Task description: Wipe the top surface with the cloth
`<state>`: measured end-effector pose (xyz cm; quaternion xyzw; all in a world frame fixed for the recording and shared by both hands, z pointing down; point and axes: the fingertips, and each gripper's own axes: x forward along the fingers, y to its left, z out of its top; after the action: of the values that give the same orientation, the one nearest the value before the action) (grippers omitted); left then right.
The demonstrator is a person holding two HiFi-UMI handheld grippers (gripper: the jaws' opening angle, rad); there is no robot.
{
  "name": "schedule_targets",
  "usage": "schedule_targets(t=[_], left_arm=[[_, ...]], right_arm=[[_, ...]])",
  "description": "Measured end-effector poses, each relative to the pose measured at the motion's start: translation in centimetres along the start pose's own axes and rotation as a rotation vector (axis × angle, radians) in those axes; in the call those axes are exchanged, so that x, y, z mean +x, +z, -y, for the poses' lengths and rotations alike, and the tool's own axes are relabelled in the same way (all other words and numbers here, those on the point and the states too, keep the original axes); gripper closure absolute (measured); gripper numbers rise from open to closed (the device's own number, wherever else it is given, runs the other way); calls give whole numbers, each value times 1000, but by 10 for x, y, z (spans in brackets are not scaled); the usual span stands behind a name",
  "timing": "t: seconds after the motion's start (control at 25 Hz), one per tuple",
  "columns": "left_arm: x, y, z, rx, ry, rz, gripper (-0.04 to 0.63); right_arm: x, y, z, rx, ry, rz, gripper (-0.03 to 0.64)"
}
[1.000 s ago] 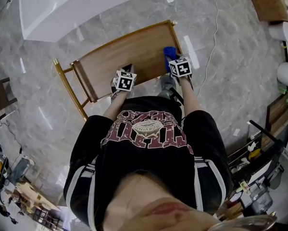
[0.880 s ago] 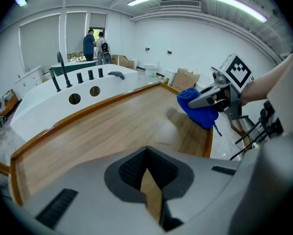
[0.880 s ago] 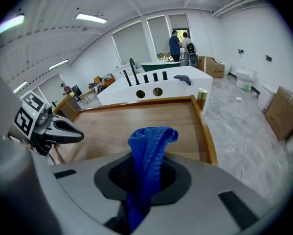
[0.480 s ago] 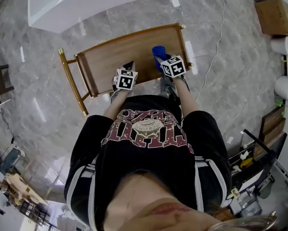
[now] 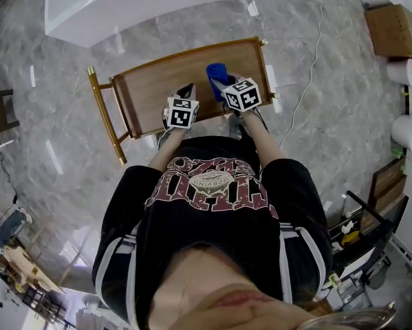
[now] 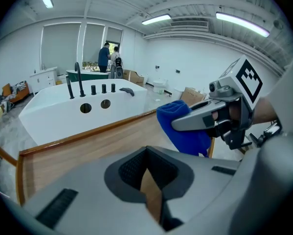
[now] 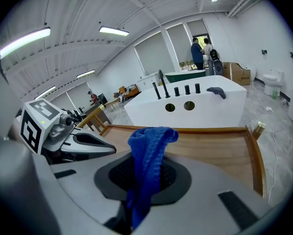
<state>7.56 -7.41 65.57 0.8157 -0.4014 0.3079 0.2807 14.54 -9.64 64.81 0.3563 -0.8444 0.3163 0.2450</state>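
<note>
The top surface is a brown wooden tabletop [image 5: 164, 81] in a gold frame, right in front of me. A blue cloth [image 5: 216, 74] is bunched between the jaws of my right gripper [image 5: 223, 82], over the right half of the top. In the right gripper view the cloth [image 7: 148, 155] rises out of the shut jaws and droops forward. My left gripper [image 5: 186, 93] is to its left at the near edge, with its jaws [image 6: 148, 180] together and nothing held. In the left gripper view the cloth [image 6: 183, 129] hangs down to the wood; I cannot tell whether it touches.
A white bathtub [image 5: 144, 5] with black taps stands just beyond the table. A thin cable [image 5: 309, 67] runs over the marble floor at the right, near a cardboard box [image 5: 391, 29] and white rolls [image 5: 408, 129]. Two people [image 6: 109, 58] stand far off by a doorway.
My right gripper has carried the blue cloth leftward, from the table's right edge towards its middle. The left gripper has stayed at the near edge.
</note>
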Motion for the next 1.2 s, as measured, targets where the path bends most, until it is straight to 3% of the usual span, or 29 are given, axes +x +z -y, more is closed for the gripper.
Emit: schedule_targets(t=[0.64, 0.92, 1.2], left_arm=[[-31, 51, -5, -28, 19, 145, 549], [-51, 76, -5, 20, 30, 208, 549], [-70, 98, -2, 8, 25, 275, 549]], right_arm=[[-33, 56, -23, -77, 24, 139, 558], [-49, 87, -39, -154, 20, 194, 558], [-63, 110, -55, -173, 28, 267, 558]])
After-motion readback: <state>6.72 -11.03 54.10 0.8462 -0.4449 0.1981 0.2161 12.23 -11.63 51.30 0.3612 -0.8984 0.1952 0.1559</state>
